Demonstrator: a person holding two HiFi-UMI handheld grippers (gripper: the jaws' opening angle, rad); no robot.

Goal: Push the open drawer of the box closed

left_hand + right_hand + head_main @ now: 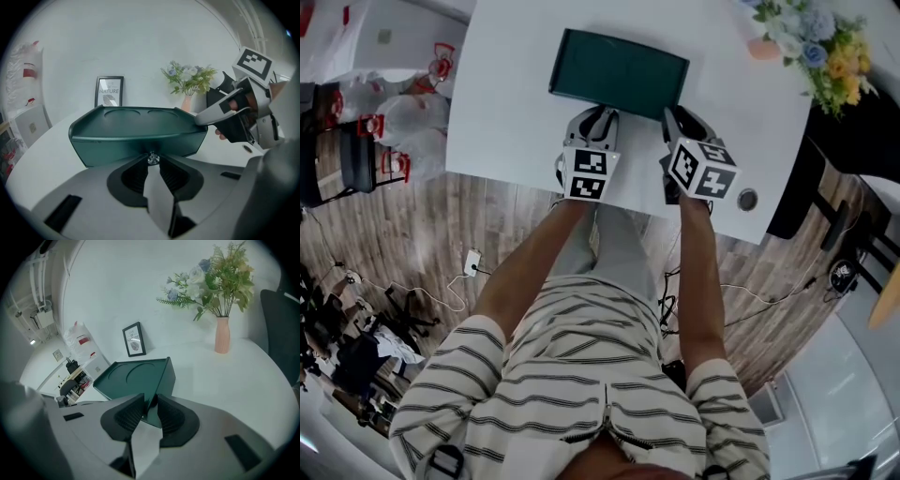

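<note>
White table carries a dark green box, which lies near its far middle, long side toward the person. Both grippers meet the box's near side. The left gripper sits at the middle of the front, its jaws drawn nearly together on a small metal knob low on that face. The right gripper is at the box's right front corner; in its own view the jaws stand either side of that corner edge, closed on the green wall. How far the drawer stands out cannot be told from any view. Behind the box stand a framed print and a pink vase of flowers.
</note>
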